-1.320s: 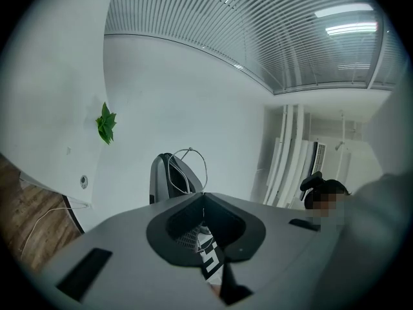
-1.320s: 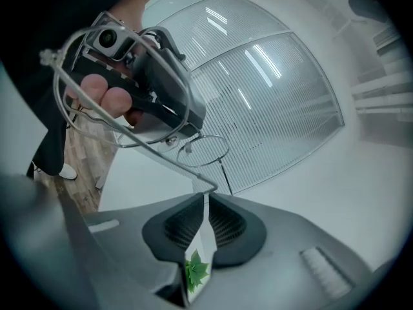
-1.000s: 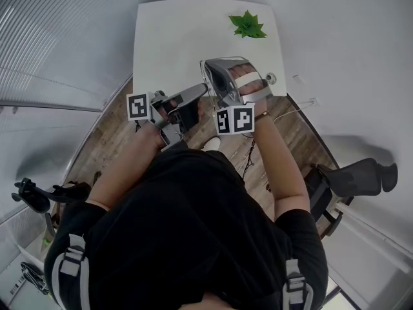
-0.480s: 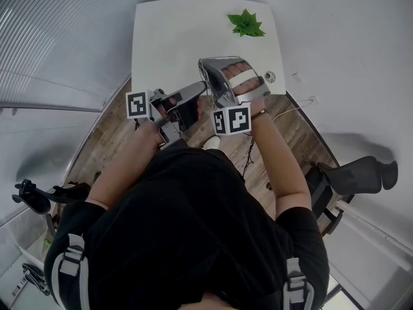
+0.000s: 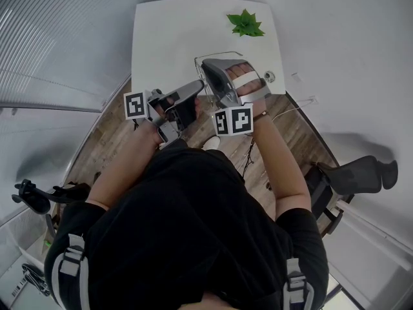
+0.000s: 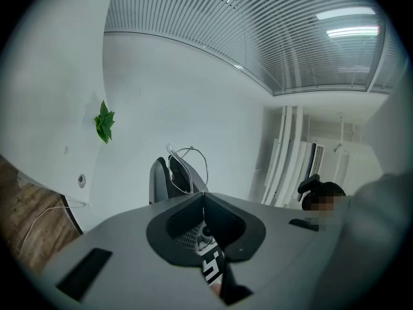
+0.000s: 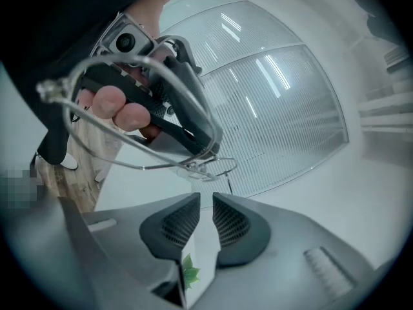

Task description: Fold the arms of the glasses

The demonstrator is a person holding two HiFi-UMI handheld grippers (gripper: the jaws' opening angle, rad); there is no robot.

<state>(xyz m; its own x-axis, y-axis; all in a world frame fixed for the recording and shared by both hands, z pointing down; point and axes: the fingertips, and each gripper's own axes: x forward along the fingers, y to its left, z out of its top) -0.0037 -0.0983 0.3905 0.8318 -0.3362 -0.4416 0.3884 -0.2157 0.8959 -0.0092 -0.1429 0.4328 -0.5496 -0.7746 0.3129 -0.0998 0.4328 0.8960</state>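
Glasses (image 7: 193,167): midair above counter (image 5: 168,37), clamped in left gripper (image 6: 203,197) jaws.
Right gripper (image 7: 206,199): jaws opening, empty, just below frame.
Counter: open surface beyond; leaf sprig (image 5: 246,24) near far edge.

office-type room: white worktop (image 5: 168,37) on wood floor (image 5: 103,141), black office chair (image 5: 358,176) right, slatted blinds (image 5: 51,37) left, ceiling strip lights (image 6: 348,31).
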